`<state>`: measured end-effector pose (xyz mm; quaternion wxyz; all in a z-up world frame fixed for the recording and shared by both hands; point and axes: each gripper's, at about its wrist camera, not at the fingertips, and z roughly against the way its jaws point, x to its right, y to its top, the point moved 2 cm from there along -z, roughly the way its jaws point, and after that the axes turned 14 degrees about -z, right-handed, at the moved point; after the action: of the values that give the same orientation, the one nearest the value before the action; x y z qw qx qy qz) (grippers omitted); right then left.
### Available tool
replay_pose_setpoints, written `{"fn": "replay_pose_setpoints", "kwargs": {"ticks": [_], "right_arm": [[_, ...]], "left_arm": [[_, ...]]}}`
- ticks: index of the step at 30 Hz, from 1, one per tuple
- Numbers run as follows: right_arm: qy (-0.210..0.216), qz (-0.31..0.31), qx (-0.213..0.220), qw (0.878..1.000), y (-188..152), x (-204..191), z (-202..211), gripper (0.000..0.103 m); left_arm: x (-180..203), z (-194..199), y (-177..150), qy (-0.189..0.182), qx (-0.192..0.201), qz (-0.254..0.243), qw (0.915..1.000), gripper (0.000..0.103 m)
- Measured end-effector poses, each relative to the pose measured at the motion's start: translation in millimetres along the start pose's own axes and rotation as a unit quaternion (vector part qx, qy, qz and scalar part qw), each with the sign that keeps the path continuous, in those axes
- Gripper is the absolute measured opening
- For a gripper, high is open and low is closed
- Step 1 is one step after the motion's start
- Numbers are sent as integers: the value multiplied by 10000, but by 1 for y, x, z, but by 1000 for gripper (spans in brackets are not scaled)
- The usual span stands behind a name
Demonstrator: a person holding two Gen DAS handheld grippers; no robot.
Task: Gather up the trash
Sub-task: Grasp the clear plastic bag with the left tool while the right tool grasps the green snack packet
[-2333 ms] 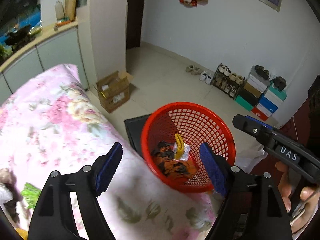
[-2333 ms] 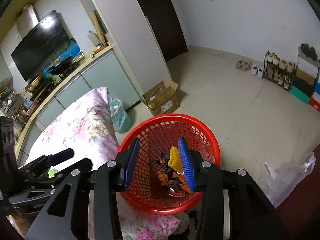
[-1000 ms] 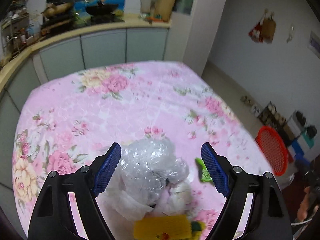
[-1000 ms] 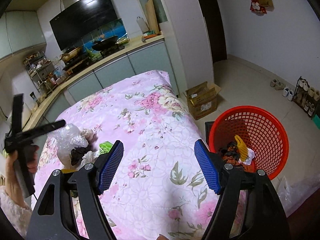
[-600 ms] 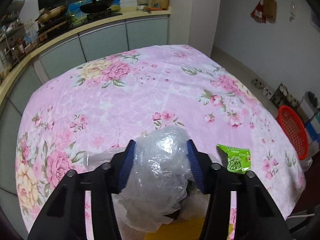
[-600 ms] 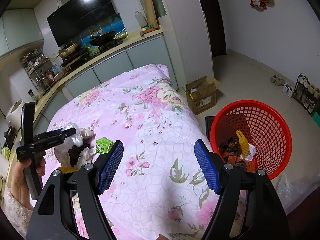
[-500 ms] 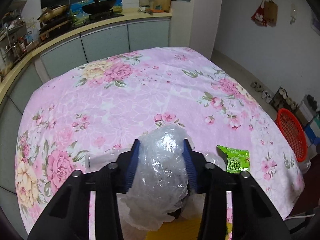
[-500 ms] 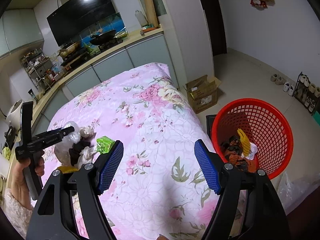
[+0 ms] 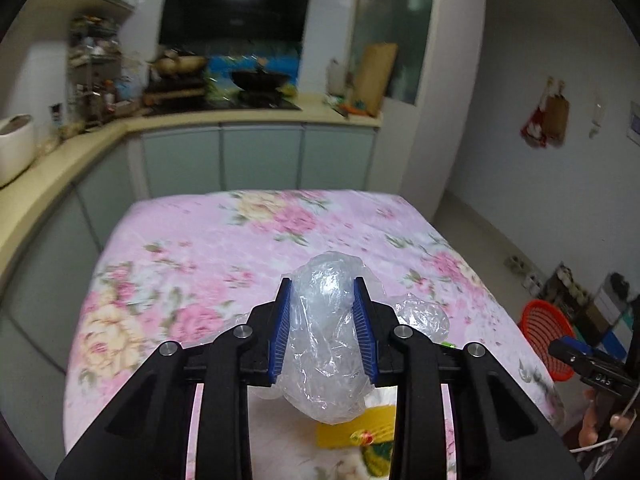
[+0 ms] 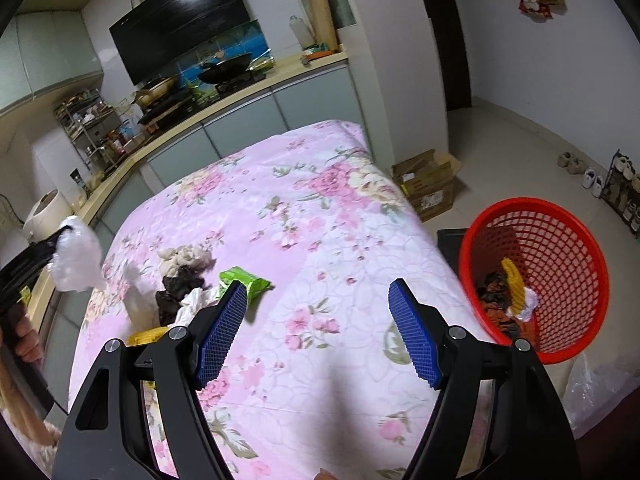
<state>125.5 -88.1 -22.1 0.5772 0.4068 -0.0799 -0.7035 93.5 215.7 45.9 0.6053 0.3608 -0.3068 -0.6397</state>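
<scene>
My left gripper (image 9: 322,322) is shut on a crumpled clear plastic bag (image 9: 326,344) and holds it lifted above the pink floral tablecloth (image 9: 224,248). The bag also shows in the right wrist view (image 10: 76,258) at the far left. My right gripper (image 10: 316,330) is open and empty above the table's near edge. A trash pile lies on the cloth: a green snack packet (image 10: 244,280), black and white scraps (image 10: 180,288), a yellow wrapper (image 10: 146,336). The red mesh basket (image 10: 556,352) stands on the floor to the right with trash inside.
A cardboard box (image 10: 430,184) sits on the floor beyond the table. A kitchen counter (image 10: 224,104) with a stove runs behind. A shoe rack (image 10: 624,188) stands by the far wall. A clear bag (image 10: 596,388) lies on the floor near the basket.
My left gripper has closed tighter on the plastic bag and lifted it off the pile. The right gripper has stayed open and shifted slightly.
</scene>
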Motion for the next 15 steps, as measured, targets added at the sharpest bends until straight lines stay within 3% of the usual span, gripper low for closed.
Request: {"fn": "replay_pose_setpoints", "kwargs": {"ticks": [6,15], "right_arm": [[255,134,-292,9992,-2,-26,-31,71],[202,503,-764,9956,-11,-68,-95,71]], "left_arm": [[-16,16,-12,551,-77,207,9982,29],[-27,15,-21,589,-170,313,9976,29]]}}
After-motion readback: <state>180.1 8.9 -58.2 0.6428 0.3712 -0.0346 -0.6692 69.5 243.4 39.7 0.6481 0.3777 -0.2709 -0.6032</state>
